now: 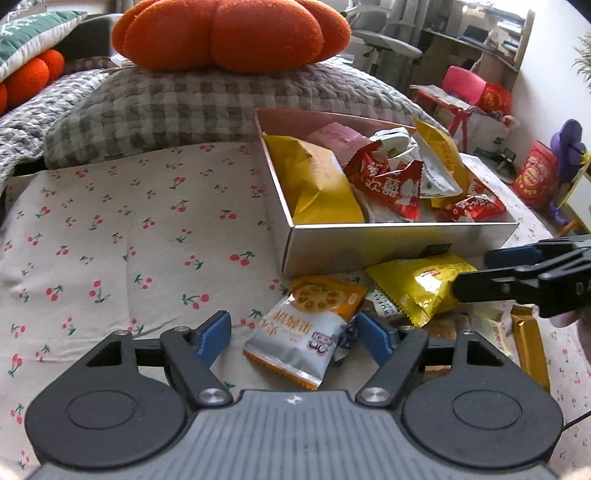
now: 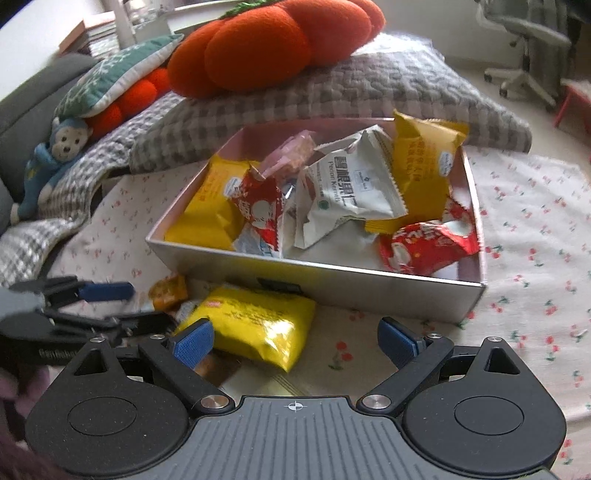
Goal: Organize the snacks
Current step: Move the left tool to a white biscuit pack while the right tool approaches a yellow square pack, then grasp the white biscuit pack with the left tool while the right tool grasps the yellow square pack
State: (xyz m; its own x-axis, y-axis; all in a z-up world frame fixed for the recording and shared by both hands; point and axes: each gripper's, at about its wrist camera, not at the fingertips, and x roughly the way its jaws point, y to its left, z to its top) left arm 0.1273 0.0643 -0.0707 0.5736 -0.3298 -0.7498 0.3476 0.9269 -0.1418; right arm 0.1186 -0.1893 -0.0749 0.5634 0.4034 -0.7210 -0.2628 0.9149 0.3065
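Note:
A shallow white box [image 1: 399, 240] [image 2: 332, 280] on the cherry-print cloth holds several yellow, red and white snack packets. Loose snacks lie in front of it: a white-and-orange packet [image 1: 306, 332], a yellow packet [image 1: 421, 284] [image 2: 255, 325], and a gold bar [image 1: 528, 347]. My left gripper [image 1: 293, 338] is open, its fingers either side of the white-and-orange packet. My right gripper [image 2: 295, 341] is open just above the yellow packet; it also shows in the left wrist view [image 1: 476, 273] over that packet. The left gripper shows at the left of the right wrist view [image 2: 122, 306].
A grey checked pillow [image 1: 192, 107] with an orange pumpkin cushion [image 1: 229, 33] lies behind the box. A blue monkey toy [image 2: 48, 158] sits at far left. Office chair [image 2: 524, 40], red stool [image 1: 443, 103] and red bags stand on the floor to the right.

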